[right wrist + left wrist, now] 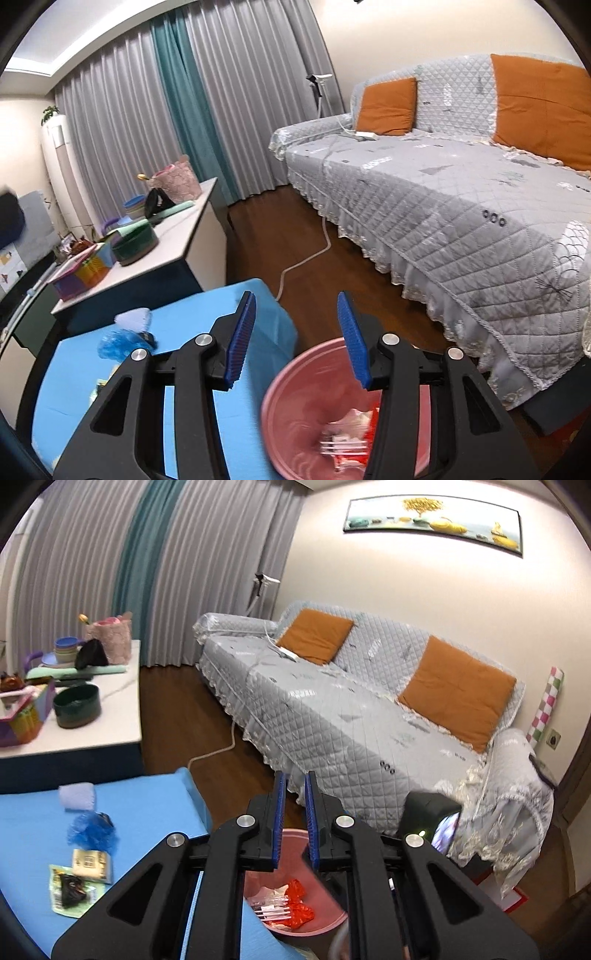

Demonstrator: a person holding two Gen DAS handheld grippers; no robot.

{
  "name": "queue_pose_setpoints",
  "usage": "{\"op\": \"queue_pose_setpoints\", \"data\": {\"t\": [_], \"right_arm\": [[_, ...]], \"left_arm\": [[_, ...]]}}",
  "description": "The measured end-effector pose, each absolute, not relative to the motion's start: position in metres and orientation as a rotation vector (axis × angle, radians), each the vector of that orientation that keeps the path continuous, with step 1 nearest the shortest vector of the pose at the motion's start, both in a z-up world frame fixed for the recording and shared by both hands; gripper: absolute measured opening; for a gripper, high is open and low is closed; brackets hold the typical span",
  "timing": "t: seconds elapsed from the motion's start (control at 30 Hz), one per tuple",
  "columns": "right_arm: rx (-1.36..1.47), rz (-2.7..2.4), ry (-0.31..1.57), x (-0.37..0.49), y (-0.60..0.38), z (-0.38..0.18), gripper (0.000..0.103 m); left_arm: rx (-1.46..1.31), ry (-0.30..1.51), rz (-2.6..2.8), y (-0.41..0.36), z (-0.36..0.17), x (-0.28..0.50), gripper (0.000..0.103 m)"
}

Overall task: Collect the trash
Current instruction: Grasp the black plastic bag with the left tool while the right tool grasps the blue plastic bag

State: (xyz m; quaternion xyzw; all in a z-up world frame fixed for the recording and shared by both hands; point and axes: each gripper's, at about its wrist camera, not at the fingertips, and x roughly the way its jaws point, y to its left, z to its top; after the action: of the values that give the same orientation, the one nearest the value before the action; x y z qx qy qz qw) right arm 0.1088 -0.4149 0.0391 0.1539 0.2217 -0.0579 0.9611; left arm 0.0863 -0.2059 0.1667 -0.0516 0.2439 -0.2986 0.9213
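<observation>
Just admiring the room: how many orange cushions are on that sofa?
2. One orange cushion leans on the sofa backrest at its curtain end; the other leans further along. None seems hidden.

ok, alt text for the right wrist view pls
The right gripper, open and empty, hangs above a pink bin holding wrappers, beside a blue-covered table with more trash. Behind are a grey-covered sofa and curtains.

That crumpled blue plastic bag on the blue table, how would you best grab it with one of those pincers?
Come straight down from above onto the crumpled blue bag and pinch its raised, bunched middle. It lies loose on the blue table, with folds sticking up that two fingers can close on; its flat edges offer little. The open right hand-held gripper looks ready for that.
</observation>
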Motion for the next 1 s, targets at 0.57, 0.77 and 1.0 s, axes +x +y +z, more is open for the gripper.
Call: {"op": "queue_pose_setpoints", "data": {"t": [0.57,0.77,1.0], "right_arm": [[0.259,0.039,0.457,0.126,-0.323,0.051,0.048],[0.201,0.078,0.497,0.132,-0.300,0.037,0.048],[0.159,0.127,0.549,0.145,-0.274,0.018,0.045]], "left_arm": [[-0.113,0.502,-0.369,-0.073,0.171,0.100,0.011],[-0.077,0.554,-0.224,-0.013,0.117,0.125,0.011],[-0.122,0.672,-0.133,0.023,0.039,0.144,0.011]]}}
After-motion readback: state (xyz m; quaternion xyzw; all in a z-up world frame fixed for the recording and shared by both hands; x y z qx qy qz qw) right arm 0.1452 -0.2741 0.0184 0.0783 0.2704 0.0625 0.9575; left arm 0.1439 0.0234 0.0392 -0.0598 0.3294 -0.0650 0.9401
